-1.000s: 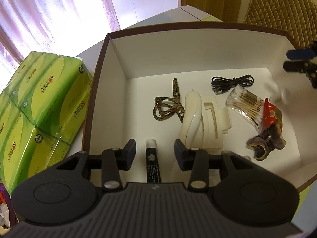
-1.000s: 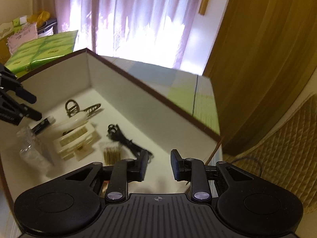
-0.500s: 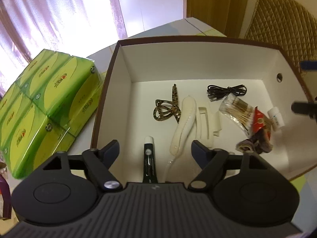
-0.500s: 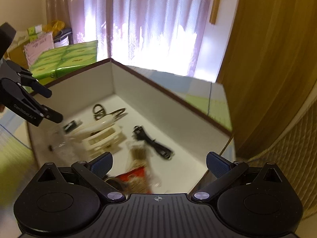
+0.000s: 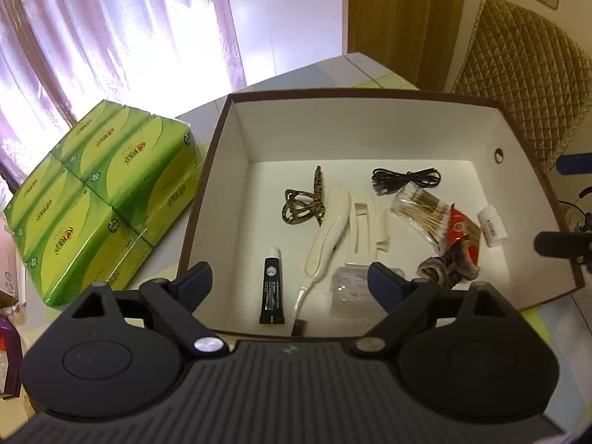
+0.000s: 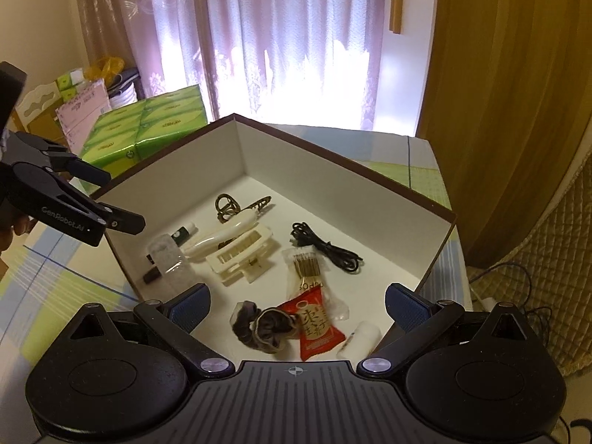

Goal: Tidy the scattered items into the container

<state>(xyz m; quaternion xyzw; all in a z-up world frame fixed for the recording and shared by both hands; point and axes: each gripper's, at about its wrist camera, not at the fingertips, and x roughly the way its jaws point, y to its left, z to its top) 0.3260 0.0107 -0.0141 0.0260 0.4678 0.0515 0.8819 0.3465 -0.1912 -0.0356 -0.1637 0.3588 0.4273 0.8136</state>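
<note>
Curtained room; box (image 5: 236, 155) (tube (image 5: 272, 290) inside) beneath left gripper's (image 5: 290, 281) opening fingers.

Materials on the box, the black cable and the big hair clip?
Box: looks like rigid cardboard, matte white inside, brown edge, crisp folded corners. Black cable: likely rubber or plastic sheath, dull, loosely coiled. Hair clip: probably hard plastic, cream, glossy, with moulded slots.

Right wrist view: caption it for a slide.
Right gripper, jaws open and empty, above the box holding a red sachet, scrunchie and black cable.
</note>
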